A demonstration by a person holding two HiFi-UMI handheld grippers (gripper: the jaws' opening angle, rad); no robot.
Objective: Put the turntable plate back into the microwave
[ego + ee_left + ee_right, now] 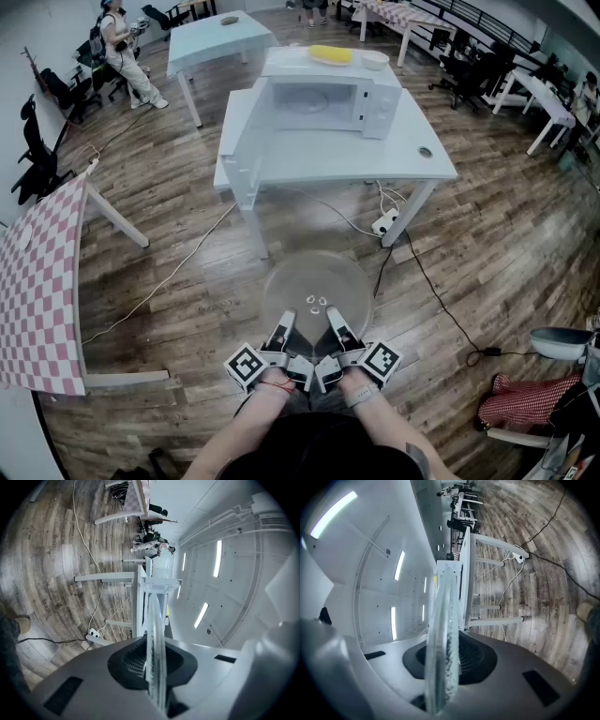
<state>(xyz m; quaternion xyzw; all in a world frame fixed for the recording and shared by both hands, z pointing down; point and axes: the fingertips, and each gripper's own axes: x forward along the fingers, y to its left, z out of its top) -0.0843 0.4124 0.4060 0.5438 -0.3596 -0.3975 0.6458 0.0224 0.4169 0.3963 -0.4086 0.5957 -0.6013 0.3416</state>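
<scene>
Left fingers [281, 330] and right fingers [339, 328] are clamped on turntable plate [319, 281] near rim; plate is best kept level, carried squarely into open microwave [323, 103].

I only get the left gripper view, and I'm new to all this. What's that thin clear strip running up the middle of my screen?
Observer: That's a glass turntable plate seen edge-on. The head view shows its whole round disc, held level above the floor.
Operator: Does just one claw hold it?
Observer: No. The right gripper is clamped on the near rim too, beside the left gripper.
Operator: Is there anywhere to put it?
Observer: Ahead on the white table stands a microwave, with its door swung open.
</scene>
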